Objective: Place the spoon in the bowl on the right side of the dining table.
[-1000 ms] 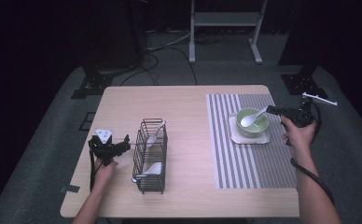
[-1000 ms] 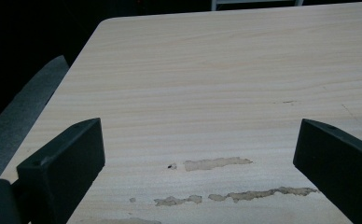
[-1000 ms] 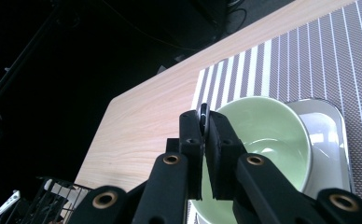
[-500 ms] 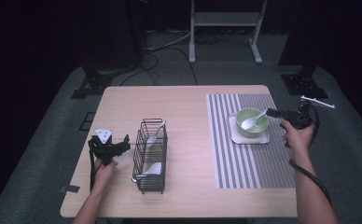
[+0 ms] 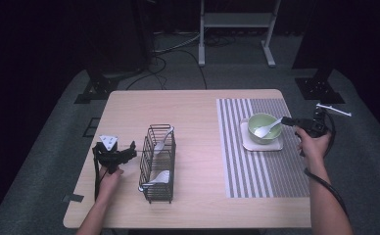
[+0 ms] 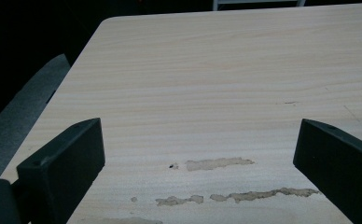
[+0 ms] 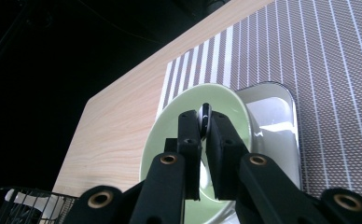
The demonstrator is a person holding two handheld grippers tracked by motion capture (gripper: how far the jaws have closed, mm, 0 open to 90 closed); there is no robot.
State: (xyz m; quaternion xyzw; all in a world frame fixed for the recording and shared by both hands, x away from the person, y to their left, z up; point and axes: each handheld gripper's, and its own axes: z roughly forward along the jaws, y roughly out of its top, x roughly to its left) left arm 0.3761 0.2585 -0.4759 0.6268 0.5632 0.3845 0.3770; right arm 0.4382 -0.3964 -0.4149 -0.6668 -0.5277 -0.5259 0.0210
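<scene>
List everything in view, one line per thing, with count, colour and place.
table: one, light wood, centre.
placemat: one, grey-and-white striped, table's right part.
tray: one, pale square, on the placemat.
bowl: one, light green, on the tray.
spoon in bowl: one, white, handle toward the right gripper.
wire rack: one, black, left of centre.
spoons in rack: two, white.
frame: one, white, on the floor beyond the table.
left gripper: one, black, open, beside the rack.
right gripper: one, black, shut on the spoon handle.
</scene>
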